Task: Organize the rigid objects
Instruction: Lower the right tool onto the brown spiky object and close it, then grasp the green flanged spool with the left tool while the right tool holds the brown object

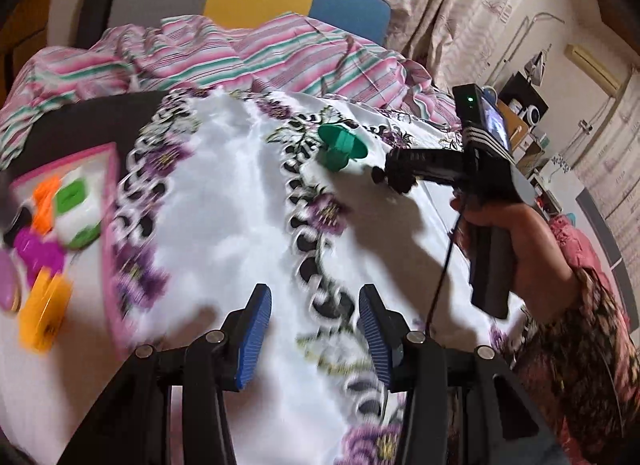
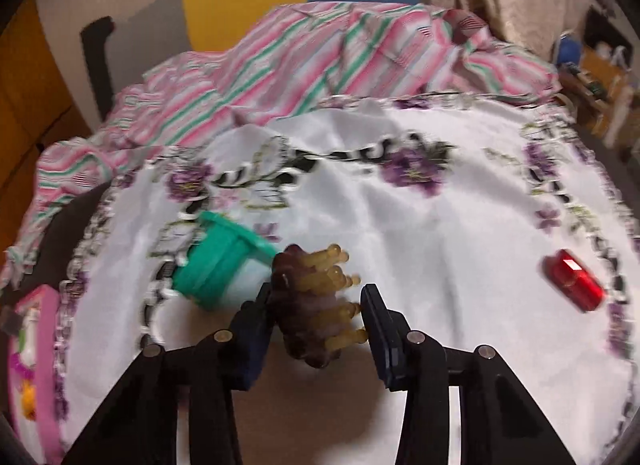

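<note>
A brown massage brush (image 2: 308, 305) with yellowish prongs lies on the white flowered cloth (image 2: 440, 233) between the fingers of my right gripper (image 2: 318, 291). One pad touches its brown body and the other its prong tips. A green flanged plastic piece (image 2: 220, 261) lies on its side just left of the brush, and a red shiny block (image 2: 572, 279) rests far to the right. In the left wrist view my left gripper (image 1: 316, 329) stands open over bare cloth with nothing between its blue pads. The right gripper (image 1: 384, 175), held by a hand, points at the green piece (image 1: 342, 145).
A pink-rimmed tray (image 1: 110, 233) at the left holds several orange, green and purple plastic pieces. A striped pink blanket (image 1: 260, 53) is bunched along the far side of the cloth. A person's patterned sleeve (image 1: 592, 329) is at the right.
</note>
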Demonstrator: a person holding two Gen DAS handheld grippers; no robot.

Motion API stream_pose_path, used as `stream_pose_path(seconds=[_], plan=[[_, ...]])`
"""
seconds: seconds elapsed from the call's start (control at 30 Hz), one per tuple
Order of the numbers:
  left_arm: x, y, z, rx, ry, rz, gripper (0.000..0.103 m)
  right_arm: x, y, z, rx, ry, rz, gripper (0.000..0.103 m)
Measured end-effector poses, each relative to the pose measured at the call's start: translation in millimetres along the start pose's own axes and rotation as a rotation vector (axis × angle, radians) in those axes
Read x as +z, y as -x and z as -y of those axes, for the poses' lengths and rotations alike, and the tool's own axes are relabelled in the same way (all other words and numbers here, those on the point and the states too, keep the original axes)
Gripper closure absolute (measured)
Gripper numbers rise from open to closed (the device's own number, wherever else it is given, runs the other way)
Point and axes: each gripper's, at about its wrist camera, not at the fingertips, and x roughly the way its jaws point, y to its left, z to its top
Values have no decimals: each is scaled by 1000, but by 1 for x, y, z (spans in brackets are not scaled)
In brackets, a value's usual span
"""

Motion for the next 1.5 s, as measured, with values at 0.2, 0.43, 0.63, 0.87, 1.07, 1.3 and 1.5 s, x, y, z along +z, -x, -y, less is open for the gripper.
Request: stream_pose_path(seconds=[0.2,0.43,0.63,0.87,1.07,1.3,1.5], plan=[[48,-47,26,7,-80,2,57,3,3,24,-25,-110,-25,60],[103,-113,47,64,-130,-17,56,4,1,34,-14,-167,-44,60],[123,-161,58,109,-210,-44,56,3,0,40,8,-206,-51,60],[124,-184,54,148,-195,-31,56,4,-1,36,7,-202,-54,60],[123,-187,50,131,-196,9,73,4,-1,36,3,-195,-54,60],[109,-176,47,158,-228,47,73,5,-2,35,-2,-182,-53,60],[95,-160,36,149,-206,51,73,6,-1,29,16,-162,-49,60]])
